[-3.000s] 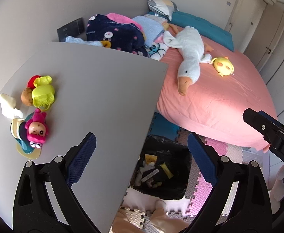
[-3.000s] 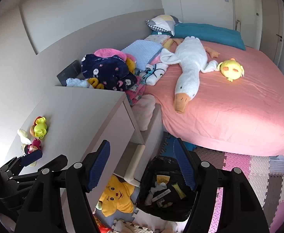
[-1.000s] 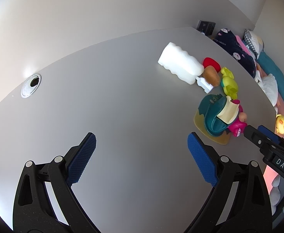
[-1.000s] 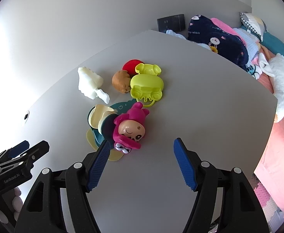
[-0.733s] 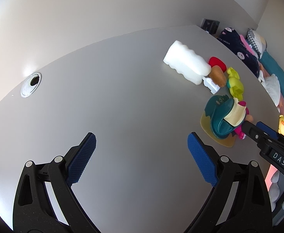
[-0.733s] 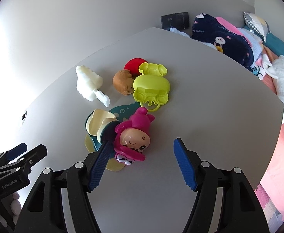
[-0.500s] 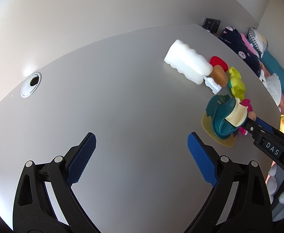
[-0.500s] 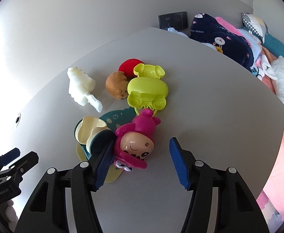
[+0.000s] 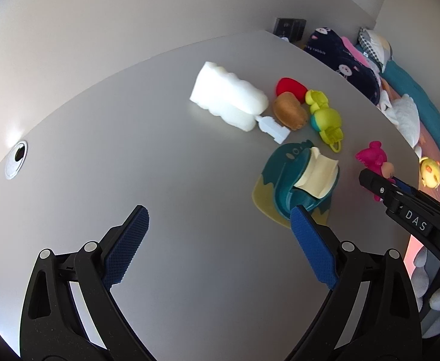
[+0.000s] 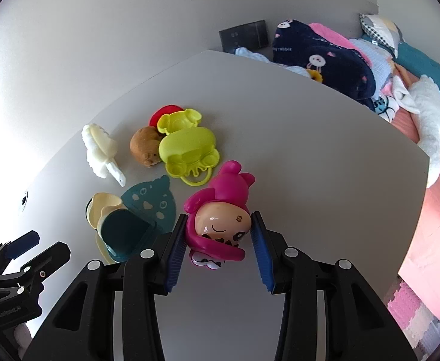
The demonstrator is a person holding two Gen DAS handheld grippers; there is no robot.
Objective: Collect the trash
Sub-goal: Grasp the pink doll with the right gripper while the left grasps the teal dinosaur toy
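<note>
On the grey desk [image 10: 310,156] the pink doll [image 10: 220,210] lies head-first between the right gripper [image 10: 218,245] pads, which have just been closing and now pinch its head, while the left gripper [image 9: 216,246] hangs spread, well apart.

The tabletop [image 10: 310,180] is plain pale grey; the doll [image 10: 220,210] has a magenta hood and a peach face with black closed-eye lines; the toy car mould [image 10: 186,150] is lime green; beside it a small round toy [image 10: 143,147] is brown and a disc [image 10: 165,111] is red; the ridged block [image 9: 226,99] is white; the dinosaur-shaped piece [image 10: 150,204] is teal with pale spots, over a yellow base; the right gripper [image 10: 218,248] is black with blue ribbed pads; the left gripper [image 9: 216,240] matches; the bed sheet [image 10: 430,210] is pink; the blanket [image 10: 325,57] is navy with small rabbit prints.
</note>
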